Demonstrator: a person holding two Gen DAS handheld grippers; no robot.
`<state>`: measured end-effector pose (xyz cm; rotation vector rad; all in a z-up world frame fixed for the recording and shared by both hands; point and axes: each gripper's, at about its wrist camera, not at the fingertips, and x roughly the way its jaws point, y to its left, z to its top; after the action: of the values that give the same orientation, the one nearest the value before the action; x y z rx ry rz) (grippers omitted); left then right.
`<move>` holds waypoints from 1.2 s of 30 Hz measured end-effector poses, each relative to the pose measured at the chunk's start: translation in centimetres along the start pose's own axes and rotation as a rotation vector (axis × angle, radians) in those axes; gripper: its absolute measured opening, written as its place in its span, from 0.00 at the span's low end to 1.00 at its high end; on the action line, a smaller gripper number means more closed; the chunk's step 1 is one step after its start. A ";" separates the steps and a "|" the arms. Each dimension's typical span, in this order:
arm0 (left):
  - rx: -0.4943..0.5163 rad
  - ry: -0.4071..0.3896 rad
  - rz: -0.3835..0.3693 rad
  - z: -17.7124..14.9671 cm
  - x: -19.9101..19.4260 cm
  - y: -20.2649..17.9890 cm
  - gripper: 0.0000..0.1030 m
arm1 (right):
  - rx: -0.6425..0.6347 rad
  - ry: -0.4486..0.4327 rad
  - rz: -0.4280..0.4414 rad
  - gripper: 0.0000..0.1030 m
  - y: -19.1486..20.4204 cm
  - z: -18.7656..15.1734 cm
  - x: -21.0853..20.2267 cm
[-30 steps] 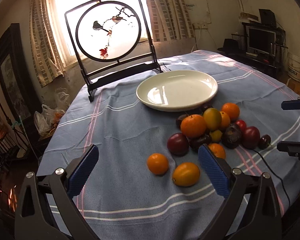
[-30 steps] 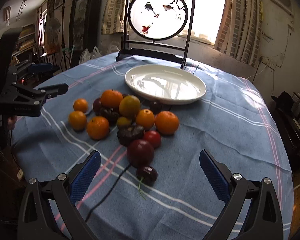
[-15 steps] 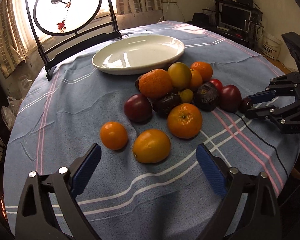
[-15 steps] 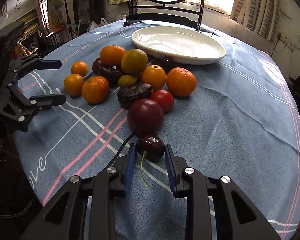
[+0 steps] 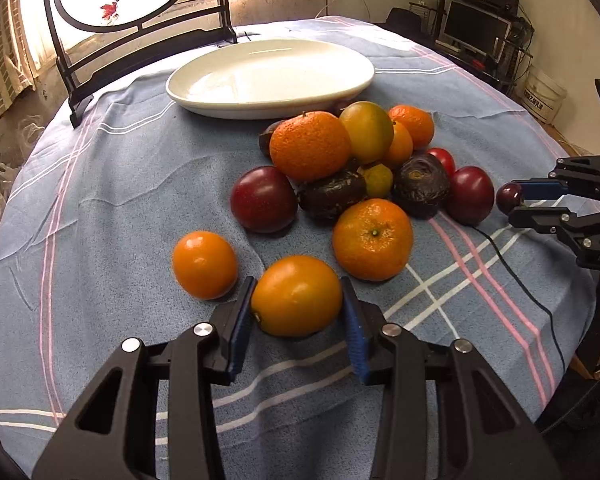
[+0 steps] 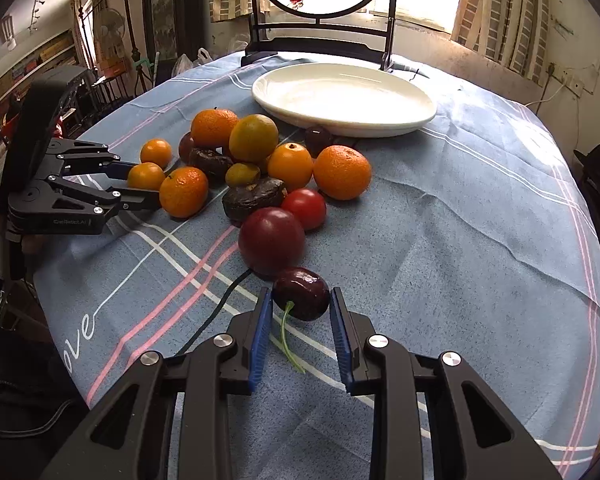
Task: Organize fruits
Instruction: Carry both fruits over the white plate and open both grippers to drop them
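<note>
plate (image 5: 356, 80) is bare at far side, nothing sorted yet. near orange (image 5: 296, 296) is clamped by left gripper (image 5: 298, 316); cherry (image 6: 302, 293) is pinched by right gripper (image 6: 298, 326). fruit pile (image 5: 364, 168) is left on cloth.

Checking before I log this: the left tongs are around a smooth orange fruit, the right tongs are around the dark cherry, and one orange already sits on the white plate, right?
Not quite. The white plate holds no fruit, as the right wrist view shows. The rest stands: the left tongs are around the smooth orange fruit, and the right tongs around the dark cherry.
</note>
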<state>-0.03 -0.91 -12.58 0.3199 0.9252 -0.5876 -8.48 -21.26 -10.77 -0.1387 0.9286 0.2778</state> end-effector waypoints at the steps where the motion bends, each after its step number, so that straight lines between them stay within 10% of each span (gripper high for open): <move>1: -0.010 -0.005 -0.002 0.1 -0.3 0.2 0.38 | 0.000 -0.001 0.001 0.28 -0.1 0.1 0.0; 11: 0.004 -0.180 0.019 8.2 -4.3 0.3 0.39 | -0.039 -0.101 -0.004 0.28 -1.5 7.3 -1.0; 19: -0.094 -0.090 0.091 16.8 2.1 2.7 0.39 | 0.038 -0.106 0.006 0.28 -5.2 16.5 4.4; 29: -0.149 0.012 0.144 19.1 8.3 5.0 0.40 | 0.084 -0.030 -0.002 0.29 -7.8 19.6 11.2; 32: -0.179 -0.010 0.163 19.4 8.5 5.6 0.62 | 0.100 -0.027 -0.017 0.46 -8.0 19.9 11.7; 36: -0.187 -0.050 0.165 18.8 6.8 5.8 0.62 | 0.100 -0.053 -0.007 0.46 -7.8 19.3 9.8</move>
<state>18.86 -7.94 -7.34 0.2104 0.8887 -0.3528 14.21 -22.45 -7.23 -0.0419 0.8871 0.2268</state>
